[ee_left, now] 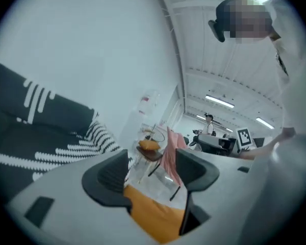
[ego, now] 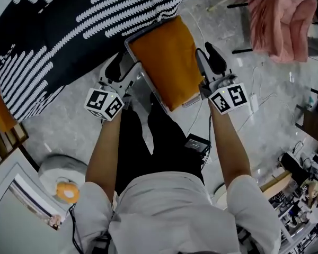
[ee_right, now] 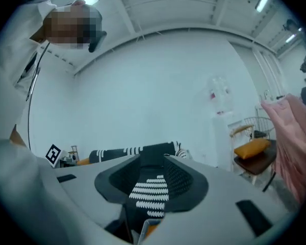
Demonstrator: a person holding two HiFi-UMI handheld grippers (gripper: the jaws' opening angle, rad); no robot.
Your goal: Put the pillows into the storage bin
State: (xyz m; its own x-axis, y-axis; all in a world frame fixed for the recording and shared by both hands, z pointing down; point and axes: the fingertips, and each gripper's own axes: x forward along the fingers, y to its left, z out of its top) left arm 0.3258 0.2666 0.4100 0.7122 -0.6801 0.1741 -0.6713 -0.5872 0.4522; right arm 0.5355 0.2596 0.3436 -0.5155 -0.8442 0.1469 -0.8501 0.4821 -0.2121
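The biggest thing in my head view is the black-and-white striped upholstery [ego: 69,30] across the upper left; I can't tell whether it is a sofa or a very large cushion. Just beside it on the pale floor stands the clear storage bin [ego: 148,29], and the orange pillow [ego: 167,62] lies inside it, filling most of the opening. A pink cloth [ego: 283,20] hangs over a chair at the upper right, well apart from the bin. I have one gripper on each side of the bin. The left gripper [ego: 122,67] has its jaws spread wide with nothing between the pads; its own view only looks past them to the orange pillow below. The right gripper [ego: 208,60] has its jaws apart by a narrower gap and is also empty, with only the distant striped fabric showing through. I judge that this pillow's step is done: it sits in the bin and neither tool grips it. Both gripper views show a second orange pillow [ee_right: 252,149] on a chair seat across the room, near the pink cloth. I think the next move is to carry both grippers over there, open them wide enough to span its soft edges, and pinch it from two sides so it doesn't sag or slip on the way back.
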